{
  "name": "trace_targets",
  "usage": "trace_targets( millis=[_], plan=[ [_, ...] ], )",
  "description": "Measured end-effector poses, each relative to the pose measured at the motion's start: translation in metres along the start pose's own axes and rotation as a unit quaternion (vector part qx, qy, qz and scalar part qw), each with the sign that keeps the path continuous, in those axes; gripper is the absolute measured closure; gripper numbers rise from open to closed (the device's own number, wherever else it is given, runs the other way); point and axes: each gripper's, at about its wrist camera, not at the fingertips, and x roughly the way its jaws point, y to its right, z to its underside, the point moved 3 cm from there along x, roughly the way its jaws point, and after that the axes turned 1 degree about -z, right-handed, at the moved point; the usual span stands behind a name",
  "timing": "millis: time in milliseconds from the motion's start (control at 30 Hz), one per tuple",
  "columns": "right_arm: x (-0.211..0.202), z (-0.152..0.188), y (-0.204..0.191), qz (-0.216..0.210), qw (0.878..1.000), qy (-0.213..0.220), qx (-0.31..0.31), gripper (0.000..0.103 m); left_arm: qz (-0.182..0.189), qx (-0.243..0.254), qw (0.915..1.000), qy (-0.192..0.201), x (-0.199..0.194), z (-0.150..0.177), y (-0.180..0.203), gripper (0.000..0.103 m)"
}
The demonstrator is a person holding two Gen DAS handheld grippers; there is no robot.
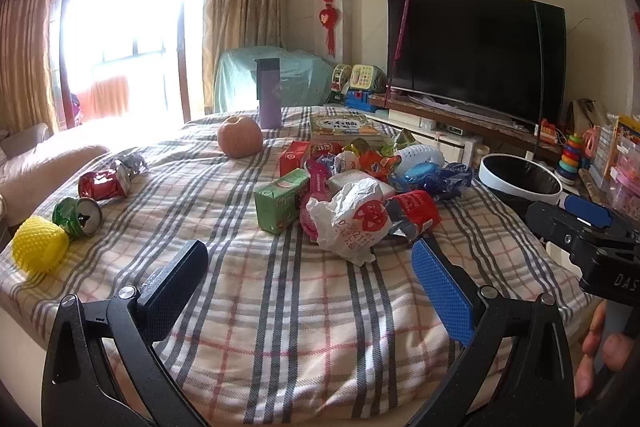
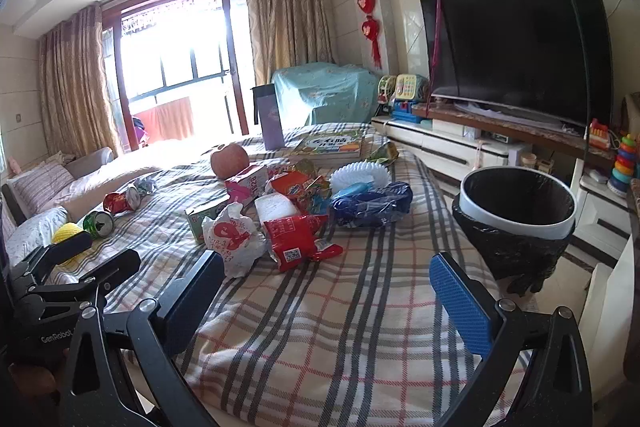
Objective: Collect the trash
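While both claws, left claw (image 1: 310, 281) & right claw (image 2: 326, 293), hung open & empty, I judged collecting hadn't begun; next: grab crumpled white-and-red plastic bag (image 2: 232, 237) on plaid-covered bed (image 2: 340, 307), near black-lined white bin (image 2: 516, 201).

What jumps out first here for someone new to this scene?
The heap of crumpled wrappers mid-bed on the plaid blanket, with crushed cans strung out to its left. Next, the black-lined trash bin off the bed's right edge, below the big dark TV. Both hand-held grippers, left and right, hover open and empty over the near blanket.
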Motion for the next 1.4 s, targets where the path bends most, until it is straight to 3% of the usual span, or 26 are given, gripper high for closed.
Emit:
trace_targets(
  millis=[367,533,733,867,967,1067,1133,1167,1233,1400],
  plan=[
    [0.051,0.002,0.001,-0.041,0.996,-0.074,0.015,0.003,0.010,0.006,0.9982,-0.059,0.044,0.000,-0.003,0.000],
    [0.071,-0.001,0.005,-0.057,0.993,-0.100,0.028,0.023,0.011,0.020,0.9963,-0.083,0.064,0.001,0.002,0.003],
    [0.097,-0.010,0.005,-0.083,0.988,-0.126,0.031,0.038,0.024,0.028,0.9938,-0.105,0.088,-0.004,0.008,0.009],
    [0.115,-0.012,0.003,-0.111,0.982,-0.148,0.034,0.038,0.036,0.032,0.9921,-0.116,0.103,-0.010,0.011,0.012],
    [0.129,-0.010,0.002,-0.126,0.977,-0.167,0.032,0.047,0.050,0.037,0.9900,-0.127,0.114,-0.012,0.014,0.016],
    [0.143,-0.007,0.006,-0.140,0.971,-0.188,0.043,0.058,0.072,0.041,0.9862,-0.143,0.126,-0.011,0.020,0.022],
    [0.149,-0.005,0.008,-0.140,0.970,-0.194,0.046,0.071,0.086,0.043,0.9838,-0.151,0.132,-0.009,0.024,0.030],
    [0.150,-0.005,0.009,-0.140,0.969,-0.196,0.047,0.075,0.096,0.044,0.9824,-0.154,0.135,-0.009,0.027,0.037],
    [0.152,-0.003,0.012,-0.144,0.968,-0.200,0.050,0.085,0.116,0.045,0.9796,-0.158,0.138,-0.007,0.033,0.060],
    [0.145,0.000,0.016,-0.147,0.968,-0.197,0.049,0.092,0.132,0.054,0.9774,-0.156,0.137,-0.007,0.042,0.070]
  ],
)
